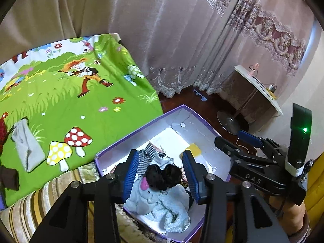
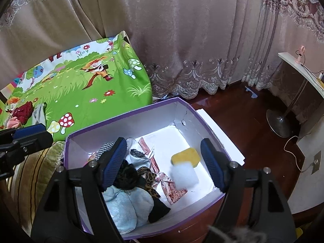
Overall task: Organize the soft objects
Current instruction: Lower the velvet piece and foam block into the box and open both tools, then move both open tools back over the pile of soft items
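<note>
Both claws, left [image 1: 161, 174] and right [image 2: 164, 162], hang open and empty over the box [image 2: 129, 121]; next I fetch the grey pouch [image 1: 27, 147] off the bed [image 1: 81, 93].

Both fisheye views are evenly lit, moderately bright indoor light, with dark vignette at the corners and straight lines bowing hard near the edges. The white floor of the purple box [image 2: 178, 139] is blown out to glare, and the dark wood floor [image 2: 239, 109] carries a soft sheen. A white fluffy piece [image 2: 185, 175] over the yellow sponge [image 2: 187, 155] is motion-blurred; the rest is fairly sharp.
</note>
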A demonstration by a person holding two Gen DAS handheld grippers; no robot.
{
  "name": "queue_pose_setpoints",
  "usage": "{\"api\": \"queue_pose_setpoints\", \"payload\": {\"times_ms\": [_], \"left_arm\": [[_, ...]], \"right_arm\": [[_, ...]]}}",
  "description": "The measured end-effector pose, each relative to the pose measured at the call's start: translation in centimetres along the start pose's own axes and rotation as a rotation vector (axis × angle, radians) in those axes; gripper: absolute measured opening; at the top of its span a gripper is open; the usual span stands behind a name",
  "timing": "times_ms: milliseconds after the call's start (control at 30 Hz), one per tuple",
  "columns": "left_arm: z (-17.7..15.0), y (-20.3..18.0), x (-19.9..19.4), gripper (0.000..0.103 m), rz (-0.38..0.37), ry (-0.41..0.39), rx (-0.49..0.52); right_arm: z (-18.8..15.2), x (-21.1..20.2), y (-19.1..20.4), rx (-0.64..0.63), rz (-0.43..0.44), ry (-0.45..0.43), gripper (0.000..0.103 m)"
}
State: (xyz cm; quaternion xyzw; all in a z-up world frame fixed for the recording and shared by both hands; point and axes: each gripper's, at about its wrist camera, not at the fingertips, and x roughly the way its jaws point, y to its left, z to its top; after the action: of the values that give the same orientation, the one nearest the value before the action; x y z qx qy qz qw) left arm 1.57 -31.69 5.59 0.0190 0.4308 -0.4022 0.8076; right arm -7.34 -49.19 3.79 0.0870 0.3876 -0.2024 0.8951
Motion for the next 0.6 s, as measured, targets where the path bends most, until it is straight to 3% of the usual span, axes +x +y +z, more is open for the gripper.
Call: {"api": "queue_pose_setpoints", "payload": {"times_ms": [300, 600], "left_arm": [[0.4, 2.4, -2.2, 0.046, 0.024, -0.059, -0.026], [0.4, 7.8, -5.4, 0.046, 0.094, -0.119, -0.09]], "right_arm": [[0.7, -1.2, 2.6, -0.048, 0.029, -0.018, 0.078], [1.9, -1.7, 7.3, -0.121, 0.095, -0.021, 0.078]]}}
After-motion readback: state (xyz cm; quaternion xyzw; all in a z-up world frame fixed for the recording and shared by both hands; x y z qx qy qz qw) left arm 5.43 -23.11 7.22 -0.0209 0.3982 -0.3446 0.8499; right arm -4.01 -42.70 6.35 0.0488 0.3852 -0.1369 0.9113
